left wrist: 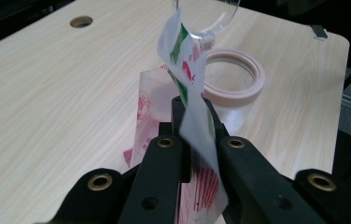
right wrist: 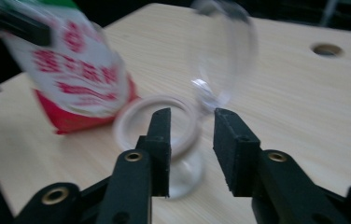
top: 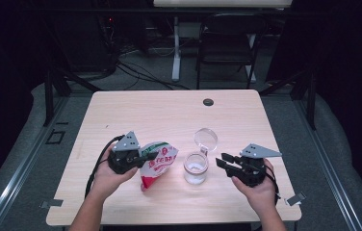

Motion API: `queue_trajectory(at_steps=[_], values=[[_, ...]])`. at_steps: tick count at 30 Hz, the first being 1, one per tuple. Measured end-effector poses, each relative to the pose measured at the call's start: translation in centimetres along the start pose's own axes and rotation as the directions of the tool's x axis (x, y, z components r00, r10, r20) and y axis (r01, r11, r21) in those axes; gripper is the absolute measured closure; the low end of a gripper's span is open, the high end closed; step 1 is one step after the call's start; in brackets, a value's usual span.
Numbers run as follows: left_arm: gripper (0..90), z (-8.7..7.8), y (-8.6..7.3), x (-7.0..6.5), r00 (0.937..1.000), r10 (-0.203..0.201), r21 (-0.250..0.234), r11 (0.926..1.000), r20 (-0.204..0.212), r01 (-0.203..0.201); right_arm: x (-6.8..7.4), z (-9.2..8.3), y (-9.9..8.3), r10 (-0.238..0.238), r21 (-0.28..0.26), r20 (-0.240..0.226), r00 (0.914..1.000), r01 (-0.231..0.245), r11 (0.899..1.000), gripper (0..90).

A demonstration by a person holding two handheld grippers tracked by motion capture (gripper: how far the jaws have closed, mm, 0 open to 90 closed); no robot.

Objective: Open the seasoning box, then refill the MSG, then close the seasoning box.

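From the high view, you work near the front edge of the pale wood-grain surface; the far half lies bare up to a dark round hole, and the right side has free room out to the rounded corner. Your left gripper holds the printed bag just left of the clear jar, whose hinged lid stands open behind it. Your right gripper hovers just right of the jar, apart from it.

In the left gripper view, the jaws of the left gripper are clamped together on the bag's thin upper edge. The bag is crinkled, glossy film, white with red and green print, and its top rises in front of the jar's pinkish round rim and clear lid.

In the right gripper view, the jaws of the right gripper stand partly apart with nothing between the pads, the blurred jar lying beyond them. The bag sits to the left, its bottom band red.
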State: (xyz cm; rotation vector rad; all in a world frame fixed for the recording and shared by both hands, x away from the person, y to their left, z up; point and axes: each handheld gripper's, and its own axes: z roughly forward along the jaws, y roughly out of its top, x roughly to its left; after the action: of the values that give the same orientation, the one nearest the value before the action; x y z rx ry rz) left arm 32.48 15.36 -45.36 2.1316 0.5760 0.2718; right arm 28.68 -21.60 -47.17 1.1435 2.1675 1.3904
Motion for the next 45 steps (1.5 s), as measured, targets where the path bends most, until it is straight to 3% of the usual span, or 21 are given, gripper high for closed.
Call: queue_trajectory(at_steps=[2,6,12,13,15,17,19,23,28,31,36,40,45], values=[[89.1,0.0,-0.4,-0.3,1.0000,-0.006,0.007,1.0000,-0.008,0.006,1.5,0.1,1.4,-0.058,-0.011,-0.049,0.9971,0.058,0.998,72.6],[89.1,-0.1,-1.1,-0.2,0.9995,-0.033,-0.008,0.9994,0.001,0.033,3.5,0.8,3.9,-0.153,-0.014,-0.090,0.9842,0.152,0.988,72.8],[88.7,-0.1,-1.5,-0.6,0.9991,-0.043,-0.028,0.9987,-0.001,0.043,4.5,3.1,6.2,-0.201,0.008,-0.143,0.9691,0.205,0.979,70.3],[88.7,0.1,-1.6,-0.9,0.9989,-0.046,-0.033,0.9984,-0.002,0.046,5.1,3.9,6.6,-0.224,0.008,-0.159,0.9615,0.229,0.974,69.3],[88.7,0.2,-1.6,-0.9,0.9991,-0.043,-0.031,0.9986,0.003,0.043,5.3,4.3,6.7,-0.236,0.010,-0.165,0.9578,0.241,0.971,68.7],[88.4,0.4,-1.6,-1.2,0.9987,-0.049,-0.035,0.9982,0.012,0.050,6.0,5.4,7.2,-0.269,0.019,-0.191,0.9440,0.278,0.961,66.2],[88.3,0.5,-1.6,-1.3,0.9987,-0.048,-0.036,0.9982,0.016,0.049,6.1,5.5,7.2,-0.271,0.020,-0.200,0.9417,0.280,0.960,65.5],[88.1,0.8,-1.6,-1.7,0.9990,-0.042,-0.038,0.9984,0.017,0.043,6.4,6.4,7.0,-0.289,0.024,-0.239,0.9273,0.303,0.953,61.8],[87.9,0.8,-1.7,-1.9,0.9988,-0.047,-0.041,0.9980,0.015,0.047,6.3,7.0,6.6,-0.278,0.033,-0.262,0.9240,0.297,0.954,62.3],[87.7,0.8,-1.8,-2.1,0.9989,-0.046,-0.046,0.9979,0.007,0.046,6.2,7.7,6.1,-0.279,0.060,-0.274,0.9204,0.306,0.950,65.0],[87.5,0.6,-2.0,-2.2,0.9982,-0.059,-0.059,0.9965,0.006,0.059,5.7,8.8,5.5,-0.250,0.094,-0.299,0.9210,0.289,0.953,66.2],[87.3,0.6,-2.2,-2.2,0.9977,-0.067,-0.065,0.9956,0.011,0.067,5.7,9.5,5.2,-0.248,0.110,-0.314,0.9162,0.295,0.949,65.3],[87.0,0.6,-2.3,-2.2,0.9973,-0.073,-0.075,0.9945,0.009,0.074,6.0,10.5,4.9,-0.258,0.140,-0.341,0.9039,0.320,0.937,64.2]])
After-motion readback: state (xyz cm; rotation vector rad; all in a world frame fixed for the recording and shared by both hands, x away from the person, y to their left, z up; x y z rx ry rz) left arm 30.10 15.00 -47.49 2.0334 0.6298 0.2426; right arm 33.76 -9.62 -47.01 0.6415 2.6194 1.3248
